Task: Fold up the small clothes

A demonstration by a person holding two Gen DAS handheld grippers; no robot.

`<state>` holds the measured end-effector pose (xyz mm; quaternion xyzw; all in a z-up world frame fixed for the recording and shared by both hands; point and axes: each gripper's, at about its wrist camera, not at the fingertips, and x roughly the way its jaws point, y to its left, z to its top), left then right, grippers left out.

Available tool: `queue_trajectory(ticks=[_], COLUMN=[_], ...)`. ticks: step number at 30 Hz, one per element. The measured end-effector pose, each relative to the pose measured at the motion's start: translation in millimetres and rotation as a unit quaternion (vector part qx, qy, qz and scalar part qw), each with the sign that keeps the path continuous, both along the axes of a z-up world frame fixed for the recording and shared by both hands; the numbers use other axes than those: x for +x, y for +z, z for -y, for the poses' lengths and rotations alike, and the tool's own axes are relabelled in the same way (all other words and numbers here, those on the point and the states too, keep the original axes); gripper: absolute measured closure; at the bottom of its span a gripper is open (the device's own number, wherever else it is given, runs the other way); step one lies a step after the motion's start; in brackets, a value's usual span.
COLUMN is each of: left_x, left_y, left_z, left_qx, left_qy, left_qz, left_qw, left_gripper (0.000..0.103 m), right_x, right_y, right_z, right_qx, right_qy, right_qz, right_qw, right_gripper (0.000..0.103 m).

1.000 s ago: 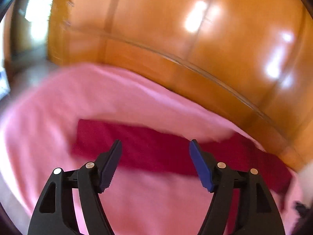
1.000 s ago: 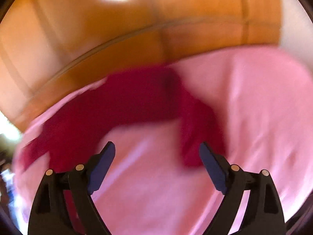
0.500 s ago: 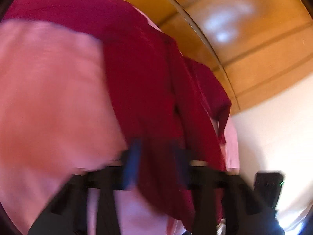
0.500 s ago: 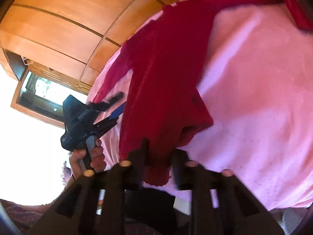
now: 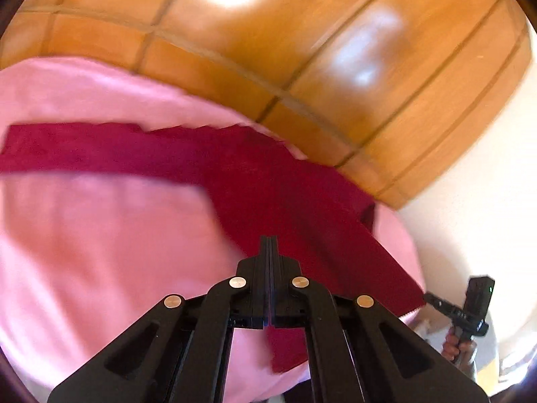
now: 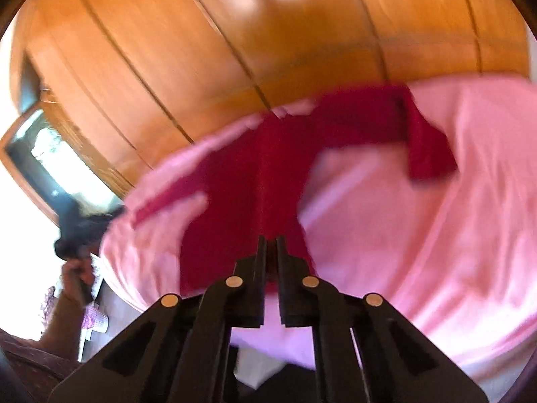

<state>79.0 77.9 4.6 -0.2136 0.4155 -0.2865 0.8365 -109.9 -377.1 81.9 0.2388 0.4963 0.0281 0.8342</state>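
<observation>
**Crimson cloth pinched at two spots on a pink bed**

Crimson garment is lying across a pink sheet that covers what looks like a bed or a cushion, hard to say which. It runs along the far edge of that surface, right by the glossy wooden panelling behind it, and then comes down toward the near edge.

From the left wrist view, the left tongs are pressed fully together, and the dark red fabric sits right at their tips and carries on underneath them, so they look clamped on the cloth near the bed's near right corner. One long strip of it stretches off toward the far left side, flat on the sheet. Down in the lower right corner of that view you can see the other device with a hand around its handle.

From the right wrist view, the right tongs are drawn in with red fabric bunched in the narrow slit between them, so clamped on it too. The cloth rises from there toward the far edge, then a sleeve-like piece bends off to the right and lies on the sheet. Off the left edge of the bed there's a blurry hand holding the left device. Everything is fairly motion-blurred, so the finer folds can't be made out.
</observation>
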Motion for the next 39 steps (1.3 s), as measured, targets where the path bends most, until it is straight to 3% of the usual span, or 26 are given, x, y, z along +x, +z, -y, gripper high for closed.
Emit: queue_trajectory(ticks=[1, 3, 4, 5, 7, 9, 10, 11, 12, 17, 18, 19, 20, 21, 22, 24, 30, 33, 36, 39], left_x=[-3, -11, -16, -20, -26, -26, -25, -25, -26, -22, -20, -19, -19, -18, -16, -14, -20, -28, -47, -65], left_y=[-12, -31, -42, -47, -62, -74, -81, -84, -87, -104, -108, -109, -110, -111, -111, -102, -29, -5, -2, -32], left_z=[-4, -6, -3, -1, 2, 12, 20, 27, 33, 82, 92, 97, 104, 107, 113, 109, 64, 38, 10, -5], left_qx=[-0.010, -0.022, -0.029, -0.037, -0.056, -0.068, -0.073, -0.073, -0.073, -0.067, -0.067, -0.069, -0.069, -0.056, -0.035, -0.041, -0.037, -0.029, 0.009, 0.036], left_qy=[-0.002, 0.005, 0.013, 0.022, 0.014, 0.017, 0.012, 0.008, 0.003, -0.036, -0.044, -0.051, -0.064, -0.073, -0.077, -0.082, -0.098, -0.091, -0.078, -0.057], left_qz=[-0.017, -0.045, -0.052, -0.055, -0.080, -0.098, -0.102, -0.105, -0.108, -0.121, -0.125, -0.124, -0.118, -0.112, -0.111, -0.106, -0.041, -0.025, -0.027, -0.067], left_qw=[0.9998, 0.9987, 0.9981, 0.9976, 0.9952, 0.9927, 0.9920, 0.9917, 0.9915, 0.9897, 0.9889, 0.9885, 0.9885, 0.9894, 0.9902, 0.9901, 0.9936, 0.9951, 0.9965, 0.9955], left_gripper=[0.103, 0.069, 0.038, 0.034, 0.034, 0.034, 0.034, 0.034, 0.034, 0.034, 0.034, 0.044, 0.074, 0.090, 0.096, 0.096, 0.097, 0.097, 0.097, 0.097], right_x=[-4, -9, -8, -7, 2, 9, 14, 14, 16, 28, 30, 32, 33, 34, 34, 35, 31, 21, 1, -24], right_y=[-7, -22, -24, -26, -33, -33, -37, -41, -47, -86, -100, -107, -114, -119, -118, -101, 9, 35, 20, -32], right_z=[3, 11, 16, 23, 31, 28, 24, 24, 23, 7, 1, -2, -8, -13, -15, -17, -2, 2, -2, -7], right_qx=[-0.003, -0.002, -0.006, -0.016, -0.009, -0.008, -0.008, -0.003, 0.002, 0.048, 0.060, 0.065, 0.068, 0.065, 0.058, 0.040, -0.002, -0.021, -0.045, -0.065], right_qy=[-0.012, -0.044, -0.052, -0.061, -0.070, -0.061, -0.054, -0.048, -0.043, -0.006, 0.003, 0.009, 0.019, 0.027, 0.029, 0.036, 0.056, 0.065, 0.091, 0.104], right_qz=[-0.011, -0.026, -0.030, -0.036, -0.042, -0.039, -0.039, -0.039, -0.042, -0.075, -0.094, -0.104, -0.116, -0.124, -0.126, -0.112, 0.014, 0.032, -0.014, -0.103], right_qw=[1.000, 0.999, 0.998, 0.997, 0.997, 0.997, 0.998, 0.998, 0.998, 0.996, 0.994, 0.992, 0.991, 0.990, 0.990, 0.992, 0.998, 0.997, 0.995, 0.987], right_gripper=[0.103, 0.103, 0.103, 0.103, 0.103, 0.092, 0.083, 0.059, 0.049, 0.037, 0.037, 0.037, 0.046, 0.074, 0.086, 0.095, 0.095, 0.096, 0.096, 0.096])
